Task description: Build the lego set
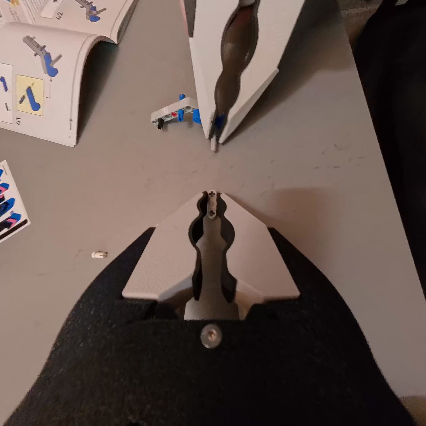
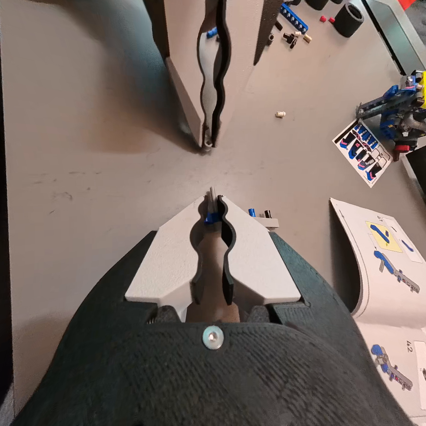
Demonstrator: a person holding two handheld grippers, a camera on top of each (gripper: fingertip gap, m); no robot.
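The lego set lies spread over a grey table [image 2: 92, 115], partly built. The left gripper [image 1: 212, 193] is clamped on a small light-grey beam [image 1: 211, 204] with cross-shaped holes, held above the table's middle. Facing it tip to tip, a little apart, the right gripper [image 2: 213, 198] is clamped on a grey axle with a blue piece [image 2: 211, 216] on it. A grey angled beam subassembly [image 1: 174, 113] with blue and black pins lies just beside the right gripper. An open instruction booklet [image 2: 380, 265] rests toward one table edge, a sticker sheet [image 2: 362, 152] near it. A small white pin [image 2: 280, 114] lies alone. A larger blue built section [image 2: 396, 110] stands at the table edge; loose parts and a blue beam [image 2: 294, 16] sit in the far corner.
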